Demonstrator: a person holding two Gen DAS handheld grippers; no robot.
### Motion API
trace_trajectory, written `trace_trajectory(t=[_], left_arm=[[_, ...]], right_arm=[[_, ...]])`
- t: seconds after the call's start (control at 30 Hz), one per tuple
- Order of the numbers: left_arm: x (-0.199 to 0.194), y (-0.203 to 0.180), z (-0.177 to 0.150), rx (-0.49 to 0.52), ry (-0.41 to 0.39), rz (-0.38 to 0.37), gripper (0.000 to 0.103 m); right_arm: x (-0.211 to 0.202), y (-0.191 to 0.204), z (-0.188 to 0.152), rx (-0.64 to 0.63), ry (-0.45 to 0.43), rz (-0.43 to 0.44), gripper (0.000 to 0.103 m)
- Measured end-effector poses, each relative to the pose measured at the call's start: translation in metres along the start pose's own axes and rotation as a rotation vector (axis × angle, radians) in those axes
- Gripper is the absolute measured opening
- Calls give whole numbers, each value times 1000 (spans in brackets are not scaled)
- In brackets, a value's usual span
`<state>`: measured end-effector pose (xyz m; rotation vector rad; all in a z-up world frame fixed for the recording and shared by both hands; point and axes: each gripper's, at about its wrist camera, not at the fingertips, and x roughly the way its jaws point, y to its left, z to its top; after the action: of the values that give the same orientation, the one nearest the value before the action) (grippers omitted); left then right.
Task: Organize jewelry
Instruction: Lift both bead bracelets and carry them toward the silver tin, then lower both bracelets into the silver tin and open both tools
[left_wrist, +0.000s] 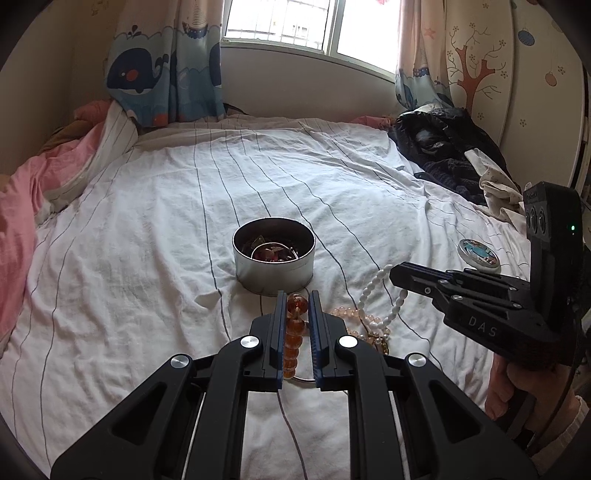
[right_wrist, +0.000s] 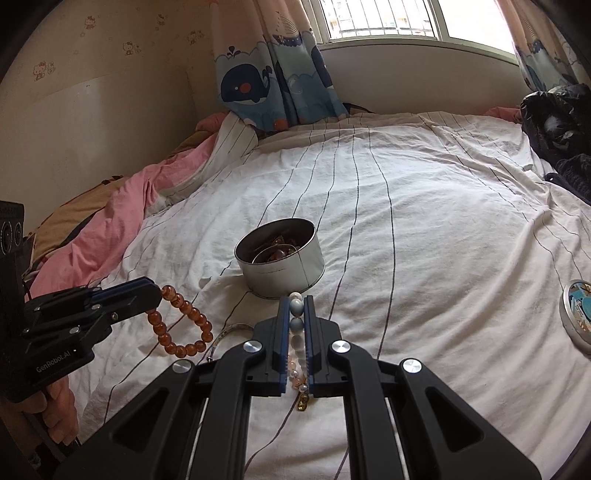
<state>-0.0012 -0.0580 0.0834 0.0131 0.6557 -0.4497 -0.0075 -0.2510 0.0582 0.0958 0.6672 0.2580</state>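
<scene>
Left wrist view
Tin: the round tin (left_wrist: 274, 254) sits near the middle of the bed (left_wrist: 147, 221), lid off, with some jewelry already inside.
Lid: the picture lid (left_wrist: 478, 252) lies toward the right edge of the bed, well apart from the tin.
Left hand-held gripper (left_wrist: 296, 295): nearly closed, pinching the amber bead bracelet (left_wrist: 295, 325), just in front of the tin.
Right hand-held gripper (left_wrist: 397, 275): closed on the white bead necklace (left_wrist: 373, 291), which hangs down to a small pile on the bed.

Right wrist view
Right hand-held gripper (right_wrist: 296, 301): nearly closed, with the white bead necklace (right_wrist: 295, 306) between the fingers, close to the tin (right_wrist: 280, 258).
Left hand-held gripper (right_wrist: 157, 293): holds the amber bead bracelet (right_wrist: 181, 321) as a hanging loop, off the bed (right_wrist: 443, 221).
Bangle: a thin metal bangle (right_wrist: 225, 334) lies on the bed under the bracelet.

How far along
Done: I think some pieces are packed.
Left: bracelet, necklace and bangle go in, then the lid (right_wrist: 576, 314).
</scene>
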Motion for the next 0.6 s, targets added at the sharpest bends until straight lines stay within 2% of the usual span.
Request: trace_trajectory(t=[0.4,0.6], left_arm=[[2,-1,24,3,-36,-13,11],[5,-1,33,-2,-51,-23,11]], right_arm=[[3,8,10,-48,0,-20,8],[7,15,15,-104,2,-79,8]])
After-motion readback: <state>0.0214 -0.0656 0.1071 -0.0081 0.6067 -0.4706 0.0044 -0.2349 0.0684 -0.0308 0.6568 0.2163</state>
